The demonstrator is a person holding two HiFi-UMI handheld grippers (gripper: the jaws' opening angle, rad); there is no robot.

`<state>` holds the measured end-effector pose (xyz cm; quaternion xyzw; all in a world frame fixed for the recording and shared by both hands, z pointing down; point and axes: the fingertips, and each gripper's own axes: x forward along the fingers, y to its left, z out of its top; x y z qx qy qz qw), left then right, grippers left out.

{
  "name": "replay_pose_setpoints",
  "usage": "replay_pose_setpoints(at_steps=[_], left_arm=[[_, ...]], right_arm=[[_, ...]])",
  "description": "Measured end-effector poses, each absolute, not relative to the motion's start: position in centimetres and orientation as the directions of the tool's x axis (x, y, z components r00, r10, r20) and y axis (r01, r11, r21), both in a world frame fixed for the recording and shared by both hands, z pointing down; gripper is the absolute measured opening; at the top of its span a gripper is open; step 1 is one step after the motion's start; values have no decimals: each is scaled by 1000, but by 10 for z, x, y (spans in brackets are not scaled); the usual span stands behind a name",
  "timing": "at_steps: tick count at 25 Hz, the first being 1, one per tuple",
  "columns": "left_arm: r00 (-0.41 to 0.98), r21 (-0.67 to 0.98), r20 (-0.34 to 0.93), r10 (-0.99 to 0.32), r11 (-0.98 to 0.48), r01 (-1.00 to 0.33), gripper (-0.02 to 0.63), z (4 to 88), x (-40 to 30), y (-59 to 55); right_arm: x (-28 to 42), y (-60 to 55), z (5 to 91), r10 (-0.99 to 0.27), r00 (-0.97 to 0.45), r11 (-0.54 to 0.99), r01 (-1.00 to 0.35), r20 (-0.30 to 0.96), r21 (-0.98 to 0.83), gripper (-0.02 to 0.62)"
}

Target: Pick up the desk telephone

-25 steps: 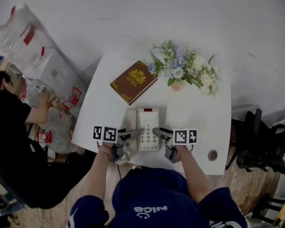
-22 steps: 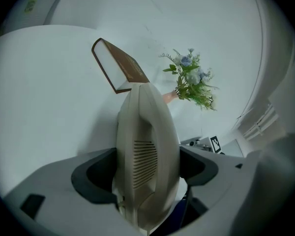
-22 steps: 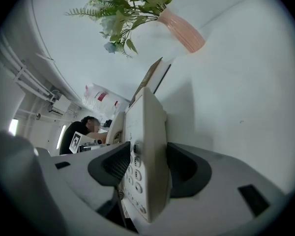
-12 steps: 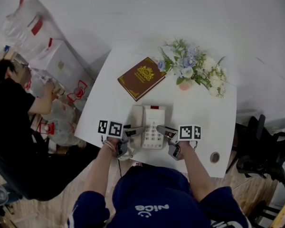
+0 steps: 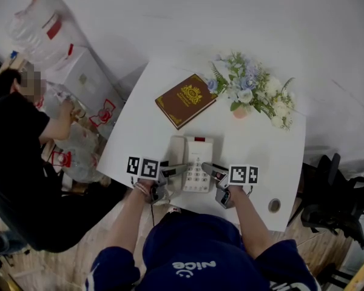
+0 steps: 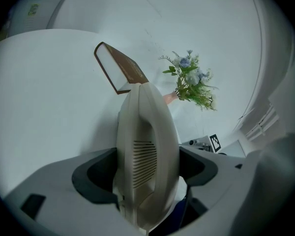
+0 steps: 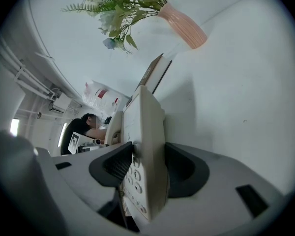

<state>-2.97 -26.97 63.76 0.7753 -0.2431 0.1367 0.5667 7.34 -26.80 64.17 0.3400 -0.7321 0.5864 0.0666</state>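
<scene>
A cream desk telephone (image 5: 198, 157) lies on the white table (image 5: 261, 153), close to its near edge, with the handset (image 5: 177, 153) along its left side. My left gripper (image 5: 173, 171) is at the phone's near left corner. In the left gripper view the slotted handset (image 6: 147, 146) fills the gap of the left gripper (image 6: 147, 171), both dark pads against it. My right gripper (image 5: 211, 170) is at the near right corner. In the right gripper view the keypad edge of the base (image 7: 150, 132) stands between the pads of the right gripper (image 7: 150, 168), which touch it on both sides.
A brown book (image 5: 185, 100) lies beyond the phone, and a pink vase of flowers (image 5: 252, 93) stands at the far right. A cable hole (image 5: 274, 205) is near the right front corner. A person in black (image 5: 24, 162) crouches left of the table by bags and boxes (image 5: 45, 32). A dark chair (image 5: 333, 193) is at the right.
The head view has drifted a little, so everything sits slightly to the right. Both grippers and the telephone keep their places relative to each other.
</scene>
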Motion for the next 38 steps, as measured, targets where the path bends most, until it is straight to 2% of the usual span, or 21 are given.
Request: replay_pose_setpoints(at_steps=[15, 22, 38], left_arm=[[856, 798, 465, -226, -310, -516, 396, 612, -23, -253], [871, 809, 453, -187, -324, -490, 396, 604, -23, -236], [873, 763, 393, -288, -428, -485, 396, 527, -34, -230]], right_arm=[[80, -246, 615, -473, -743, 106, -582, 474, -806, 227], [80, -230, 604, -481, -731, 123, -603, 484, -788, 227], [69, -224, 527, -575, -716, 250, -614, 396, -748, 225]])
